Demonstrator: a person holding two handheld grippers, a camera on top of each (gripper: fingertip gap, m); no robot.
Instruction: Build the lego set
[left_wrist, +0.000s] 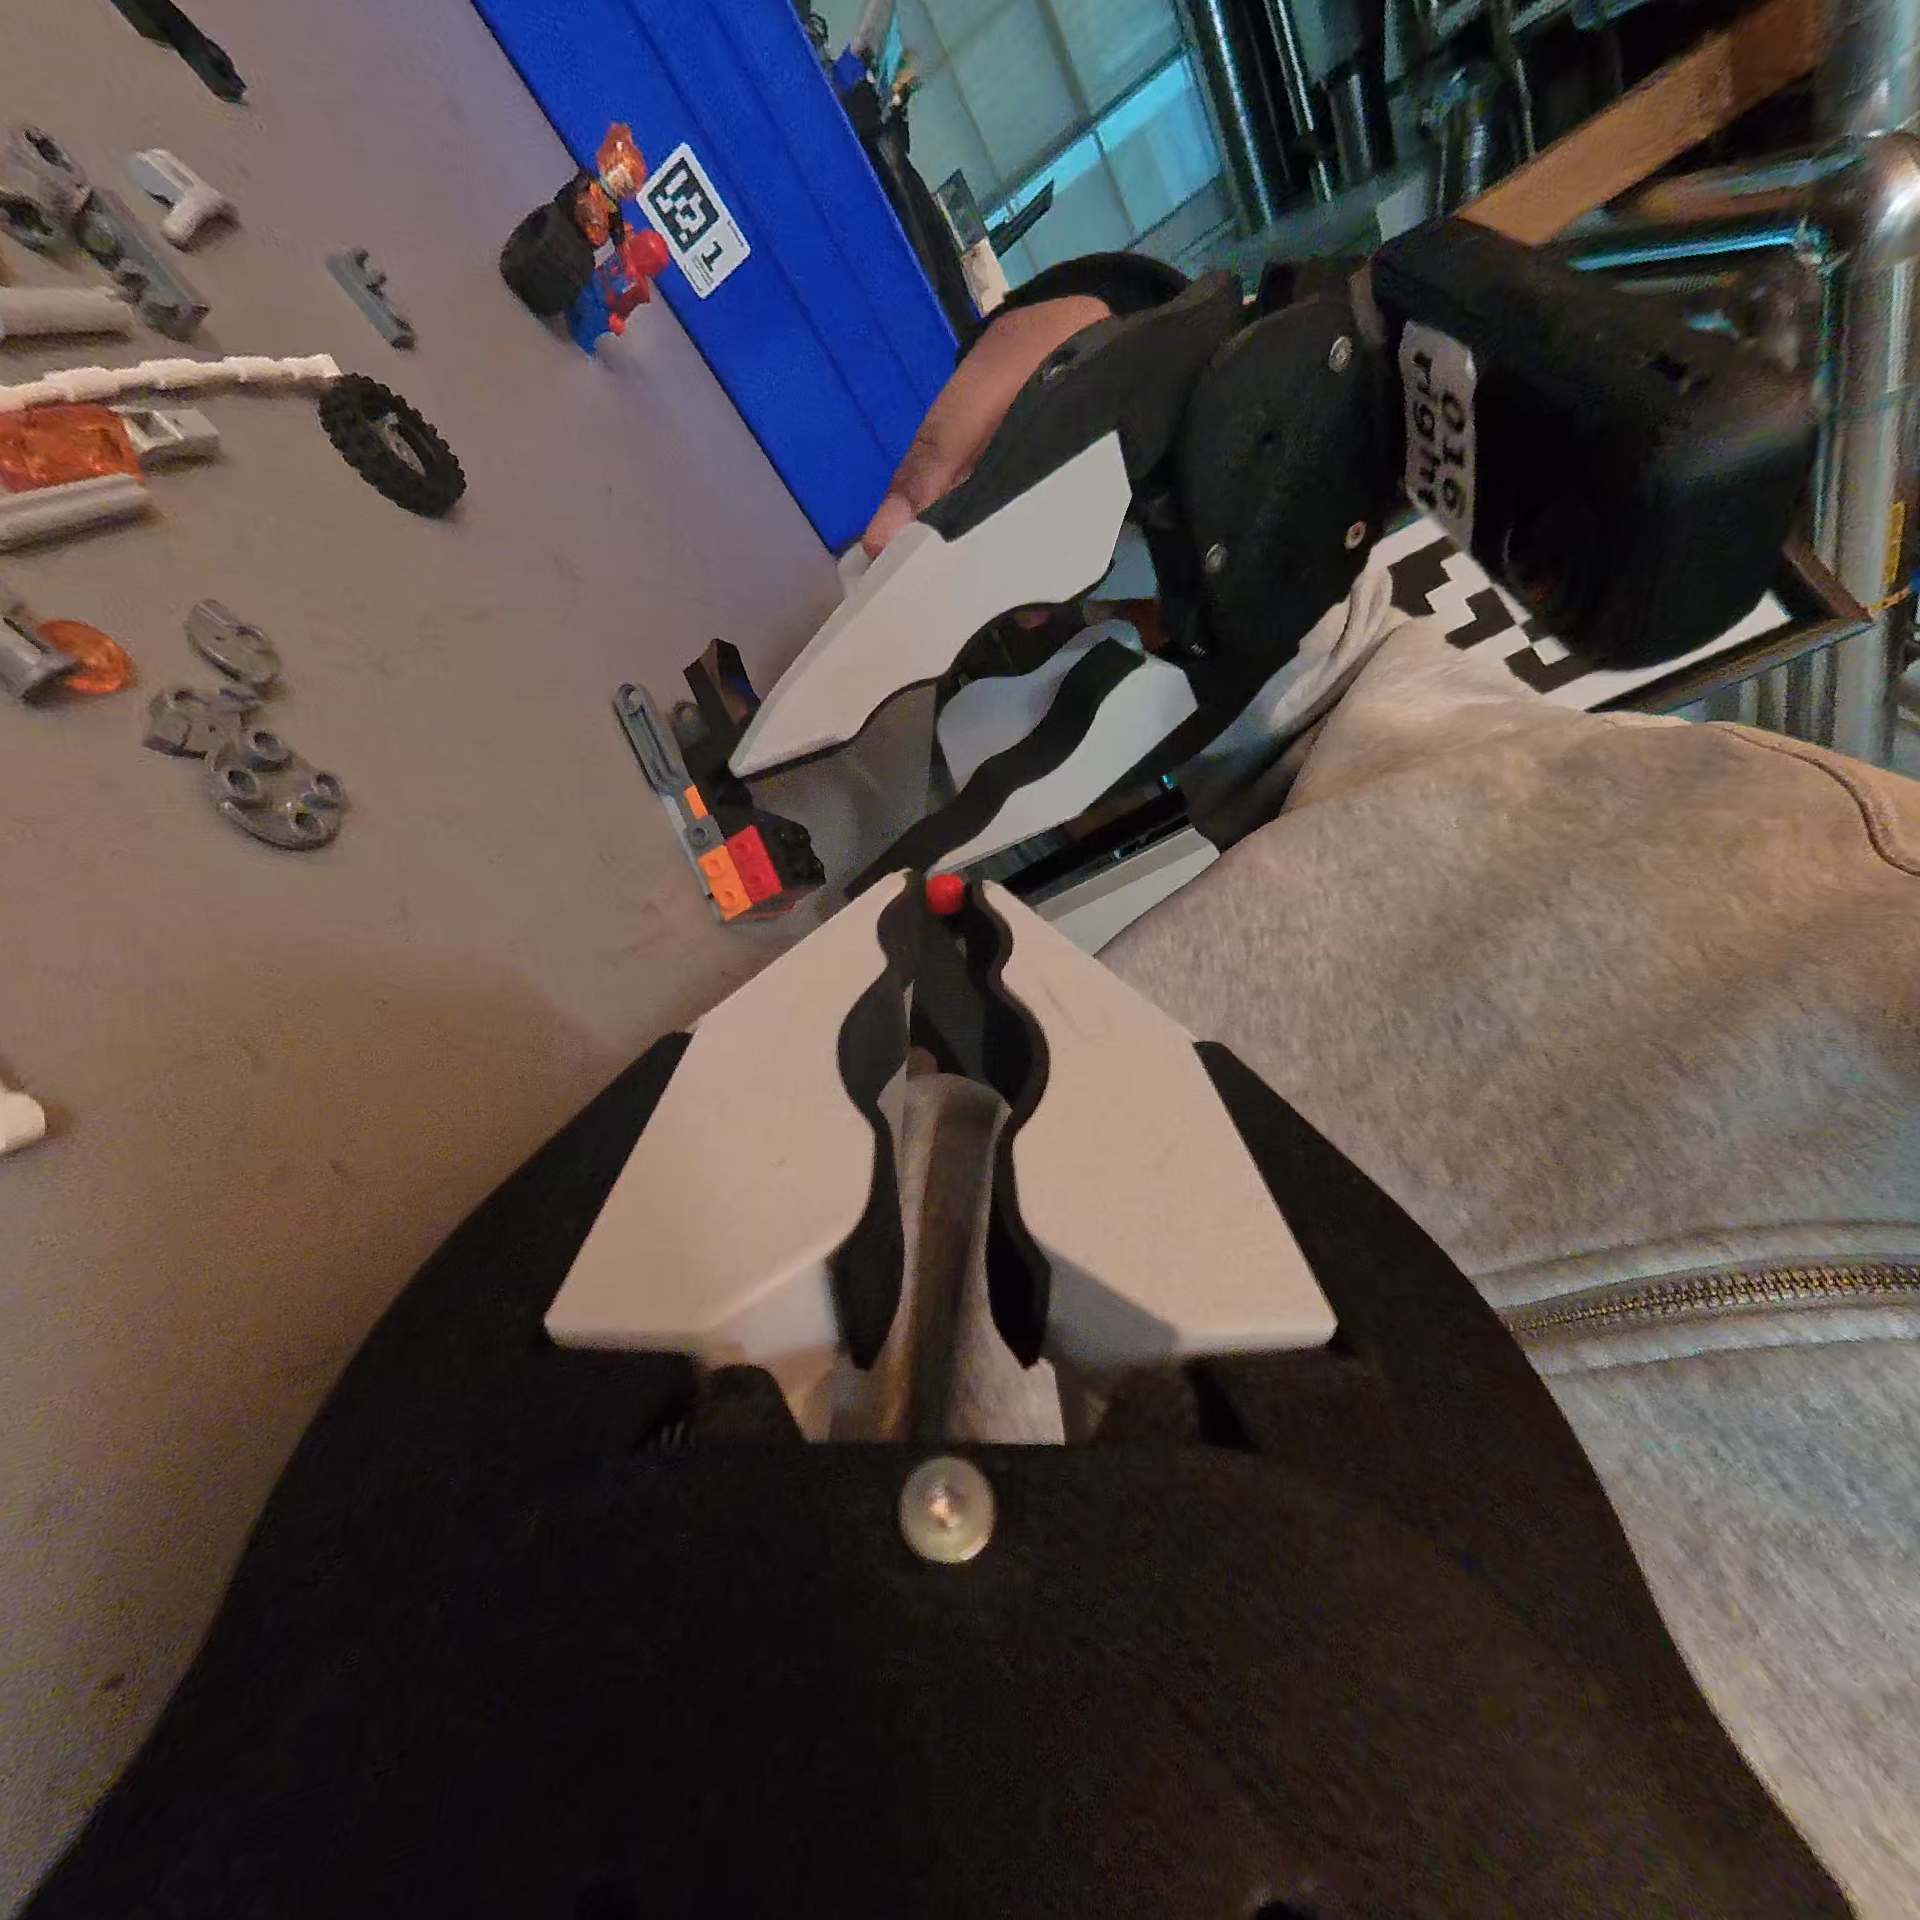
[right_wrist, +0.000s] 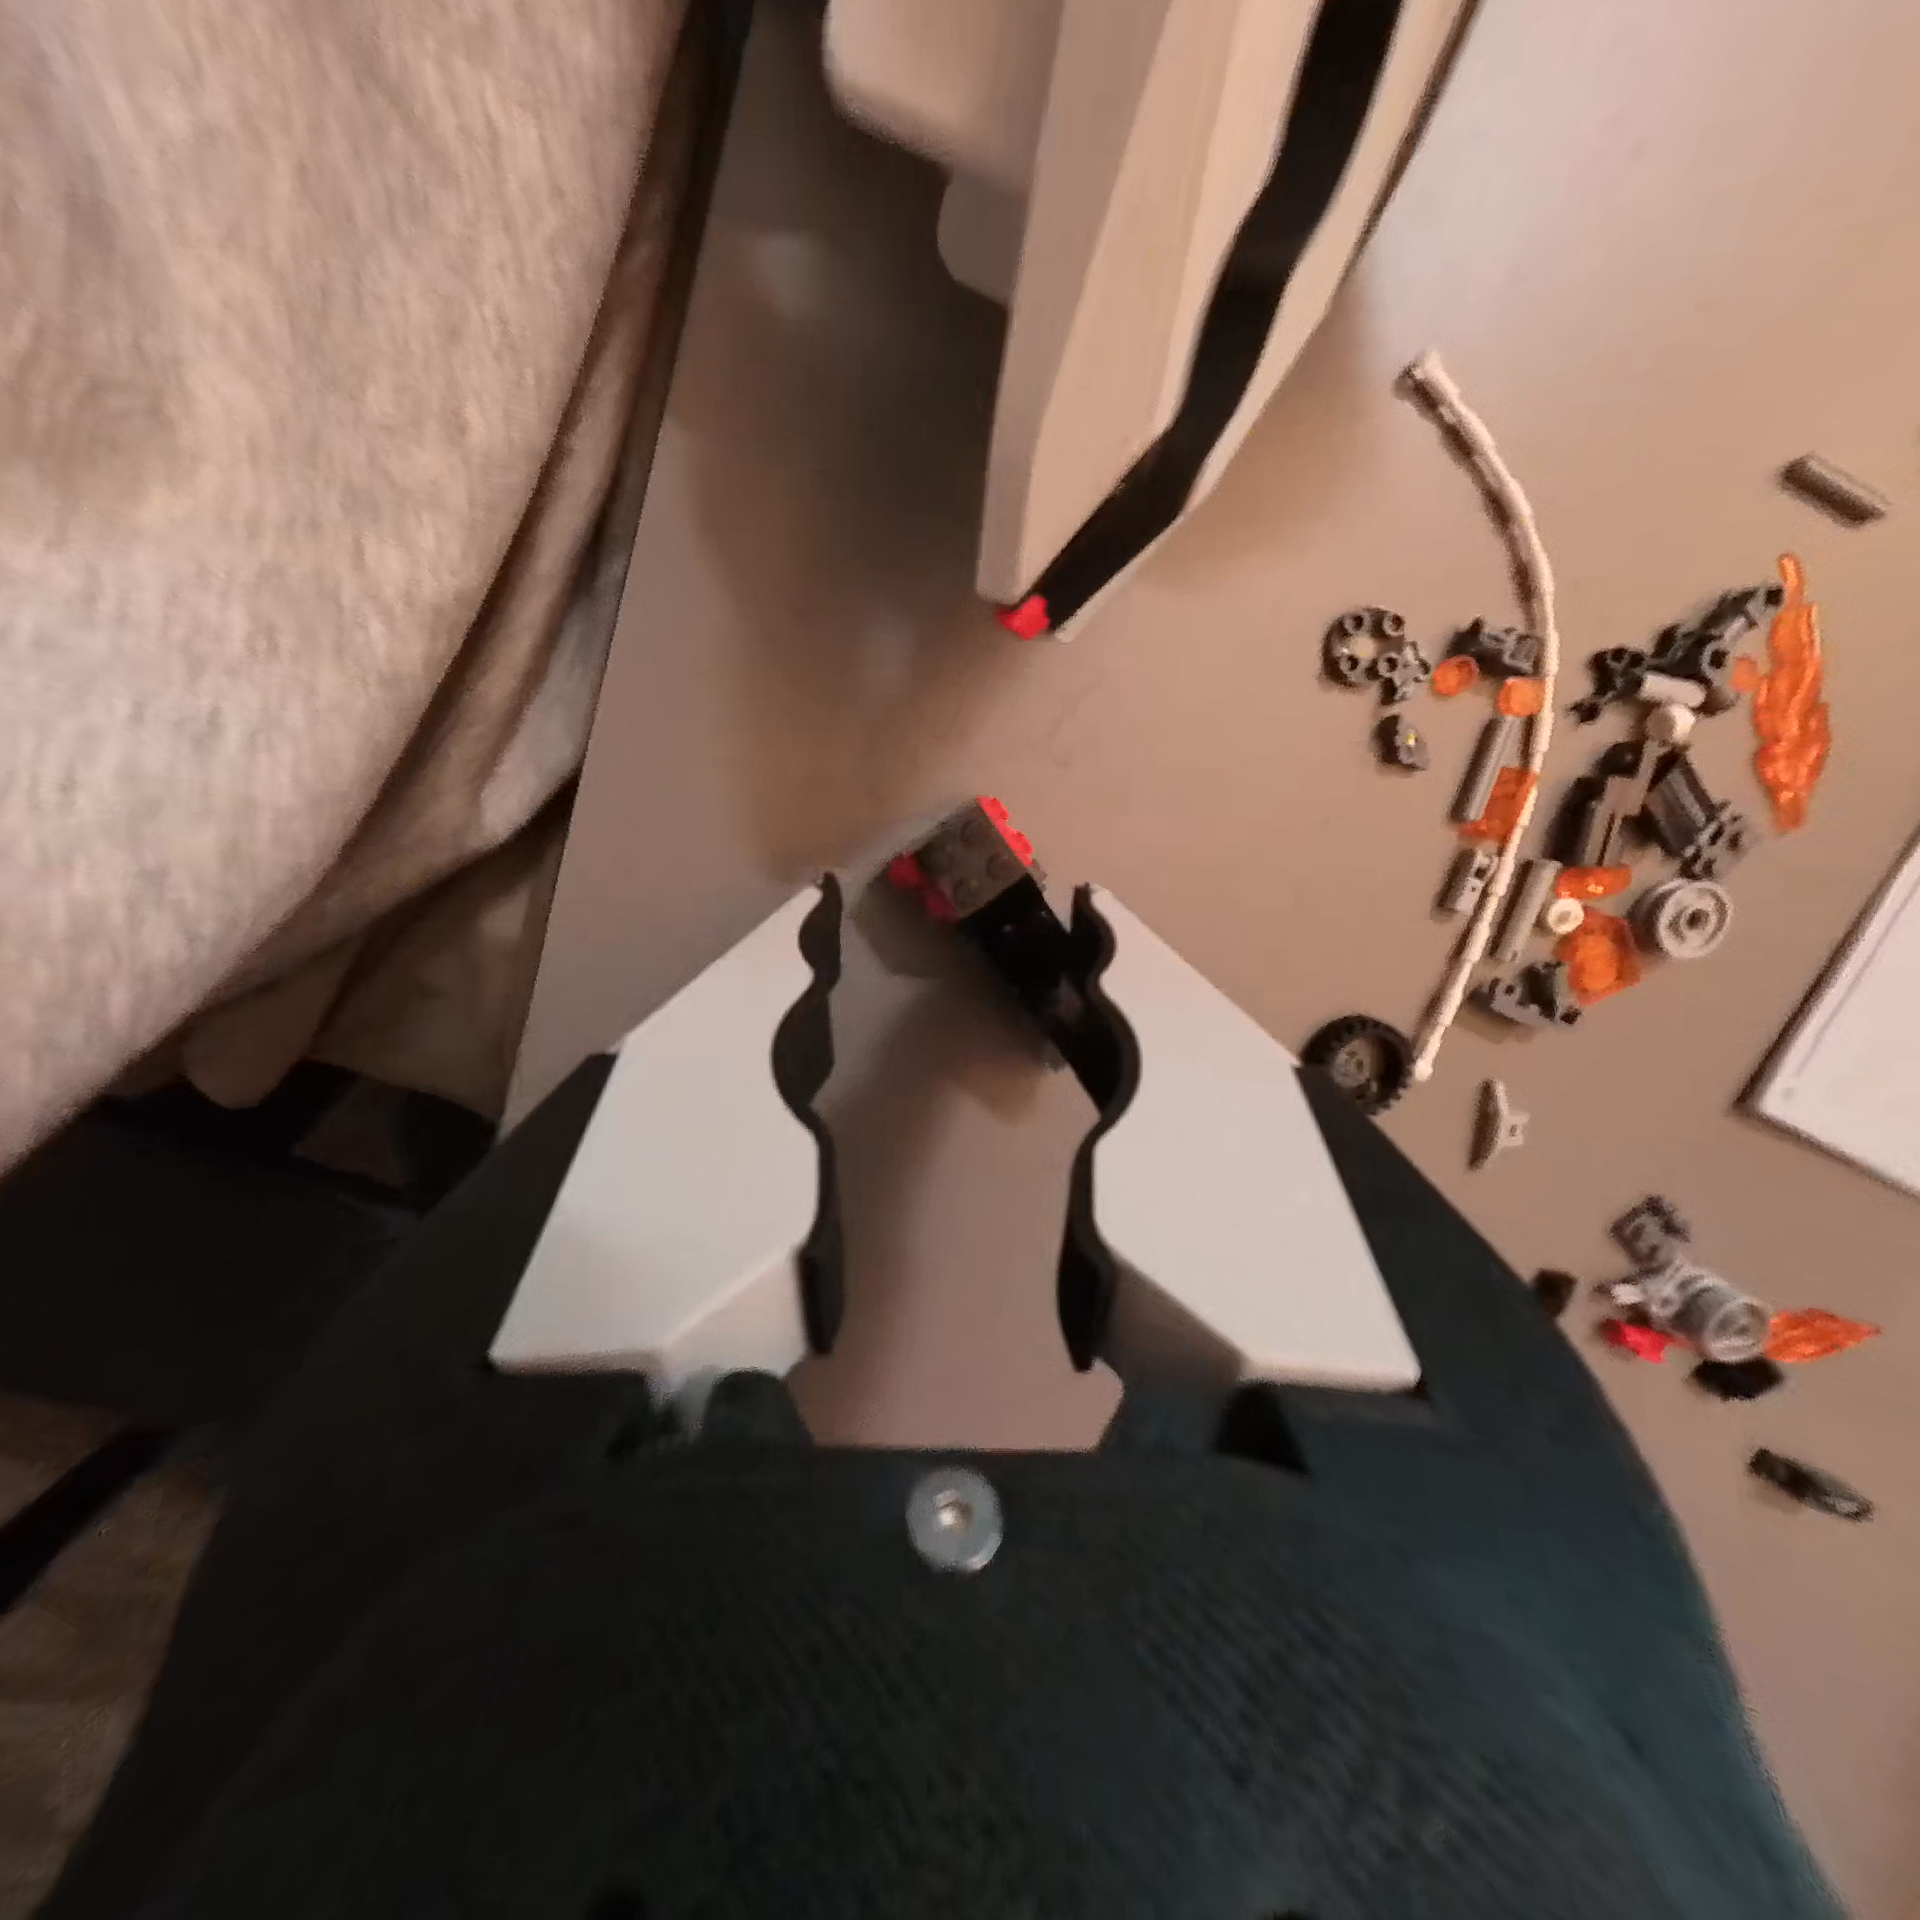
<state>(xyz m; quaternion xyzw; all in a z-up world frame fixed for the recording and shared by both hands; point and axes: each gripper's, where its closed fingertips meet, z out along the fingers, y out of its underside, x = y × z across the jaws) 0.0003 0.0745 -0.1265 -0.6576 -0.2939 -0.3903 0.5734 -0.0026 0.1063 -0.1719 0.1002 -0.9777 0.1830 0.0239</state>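
My left gripper (left_wrist: 943, 906) is shut on a small red lego piece (left_wrist: 943, 891), pinched at its very tips. It also shows in the right wrist view (right_wrist: 1039, 608), coming down from the top with the red piece (right_wrist: 1023, 618) at its tip. A small build of black, red, orange and grey bricks (left_wrist: 743, 852) sits on the tan table (left_wrist: 499, 1039). My right gripper (right_wrist: 956, 896) is open, with the build (right_wrist: 971, 857) between and just beyond its fingertips. The left tips are close above the build.
Loose parts lie over the table: a spoked wheel (left_wrist: 390, 445), a white flexible hose (left_wrist: 177, 376), grey round plates (left_wrist: 275, 800), orange flame pieces (right_wrist: 1787, 717) and a minifigure by a tyre (left_wrist: 613, 260). A person in a grey sweatshirt (left_wrist: 1507, 1039) sits close. A blue panel (left_wrist: 790, 312) stands behind. The tips of one gripper are about 6 cm away from the tips of the other. The spoked wheel (left_wrist: 390, 445) sits 9 cm or so from the ends of my right fingers. The right camera catches it too, in the right wrist view (right_wrist: 1363, 1060).
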